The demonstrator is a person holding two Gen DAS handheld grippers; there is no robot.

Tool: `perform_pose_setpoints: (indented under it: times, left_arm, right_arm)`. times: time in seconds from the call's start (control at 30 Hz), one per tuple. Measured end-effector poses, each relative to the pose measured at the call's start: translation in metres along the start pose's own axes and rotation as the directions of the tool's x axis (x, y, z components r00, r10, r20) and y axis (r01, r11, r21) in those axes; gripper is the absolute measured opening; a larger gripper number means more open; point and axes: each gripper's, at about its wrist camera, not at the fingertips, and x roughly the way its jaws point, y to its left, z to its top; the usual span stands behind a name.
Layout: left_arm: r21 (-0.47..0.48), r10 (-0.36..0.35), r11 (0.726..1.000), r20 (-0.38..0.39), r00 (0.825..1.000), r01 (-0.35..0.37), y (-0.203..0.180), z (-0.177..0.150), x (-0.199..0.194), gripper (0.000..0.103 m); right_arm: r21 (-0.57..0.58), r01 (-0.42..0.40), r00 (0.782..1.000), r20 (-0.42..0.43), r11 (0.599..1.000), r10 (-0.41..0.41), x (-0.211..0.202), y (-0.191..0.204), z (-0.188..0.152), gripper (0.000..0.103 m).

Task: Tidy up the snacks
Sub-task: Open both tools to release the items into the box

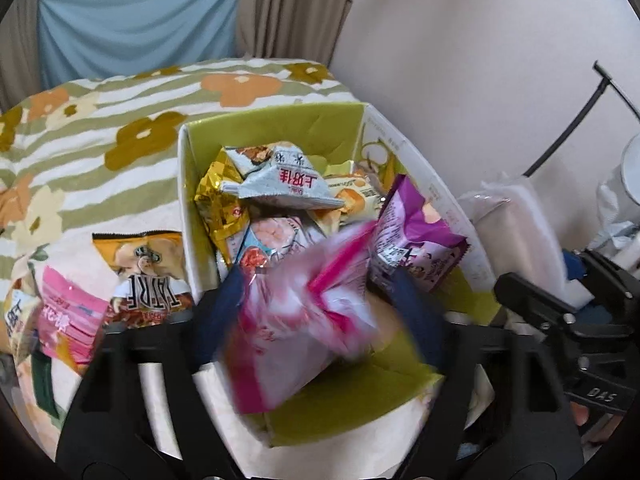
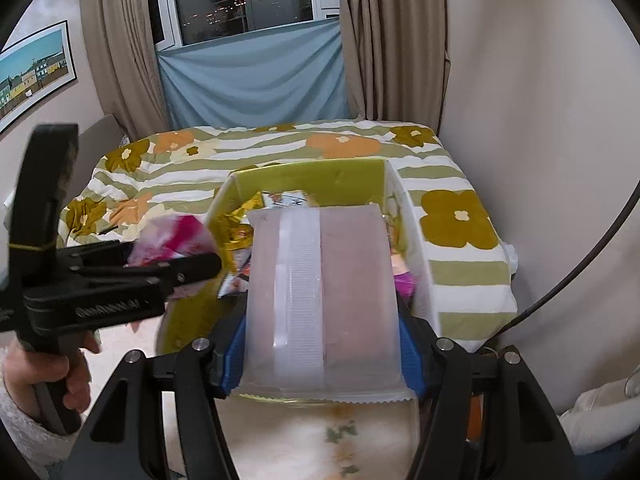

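Through your left wrist camera, your left tongs (image 1: 320,300) stand wide over the open white cardboard box with a lime-green lining (image 1: 280,128). A blurred pink-and-white plastic snack bag (image 1: 296,320) sits between the dark blue fingers (image 1: 218,312); the pads do not press it, as far as the blur lets you tell. Inside the box lie a silver packet with red lettering (image 1: 280,180), a gold foil packet (image 1: 218,200) and a purple packet (image 1: 416,232). Left of the box, on the flower-patterned striped bedspread (image 1: 100,120), rest a pink packet (image 1: 68,312) and an orange-brown packet (image 1: 148,272).

Through your right wrist camera, your right tongs (image 2: 322,312) are closed on a clear plastic pack with a white ribbed strip down its middle (image 2: 320,280), blue pads (image 2: 410,348) squeezing both sides. The pack hangs above the near edge of the box (image 2: 420,240). At the left, a hand in a fuzzy white sleeve (image 2: 60,376) grips the other black tool, the pink bag (image 2: 172,236) at its tip.
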Motion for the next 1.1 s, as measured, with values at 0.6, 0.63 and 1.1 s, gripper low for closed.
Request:
perform_pose_setpoints:
  times: [0.6, 0.63, 1.1]
  left_arm:
    - [-0.088, 0.16, 0.984, 0.033, 0.986, -0.157, 0.016, -0.031, -0.04, 0.103]
    - [-0.089, 0.171, 0.982, 0.03, 0.985, -0.167, 0.016, -0.033, -0.042, 0.103]
    - [-0.132, 0.225, 0.965, -0.022, 0.974, -0.226, 0.028, -0.055, -0.043, 0.103]
  right_arm:
    - [-0.097, -0.163, 0.986, -0.039, 0.982, 0.16, 0.025, 0.0, 0.008, 0.058]
    - [-0.1, -0.169, 0.985, -0.045, 0.981, 0.165, 0.029, 0.002, 0.008, 0.058]
    - [-0.097, -0.209, 0.977, -0.061, 0.973, 0.204, 0.061, 0.004, -0.001, 0.092]
